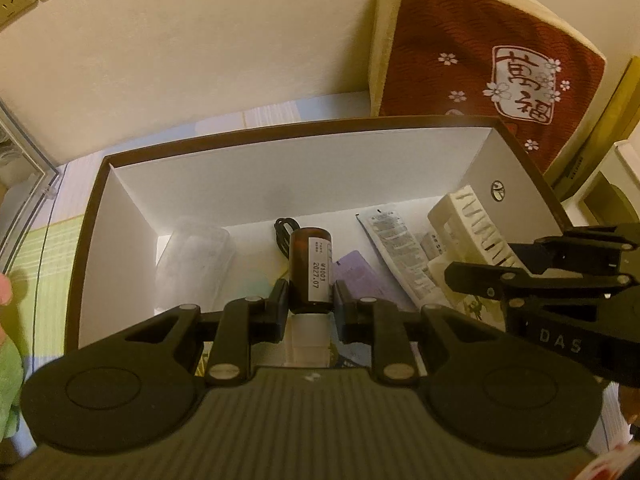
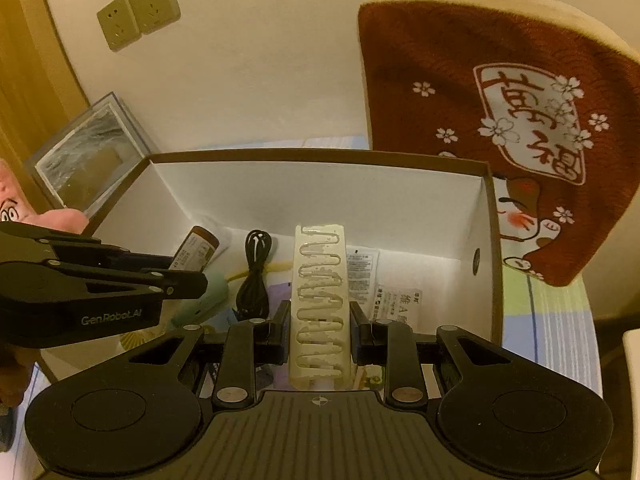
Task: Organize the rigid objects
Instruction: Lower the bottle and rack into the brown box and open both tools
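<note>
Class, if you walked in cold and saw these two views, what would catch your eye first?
The red cushion with white characters, leaning on the wall behind the open box. Then, over the box, each gripper's load: the left gripper grips a brown bottle, and the right gripper a cream squiggle-patterned block.

A surface covered by a striped cloth of pale green, white and lilac [image 2: 556, 320] carries everything. On it sits an open brown-rimmed box [image 1: 96, 208]. A red cushion [image 2: 500, 120] stands at the far right against the wall, and a clear case [image 2: 88, 164], perhaps acrylic, at the far left.
</note>
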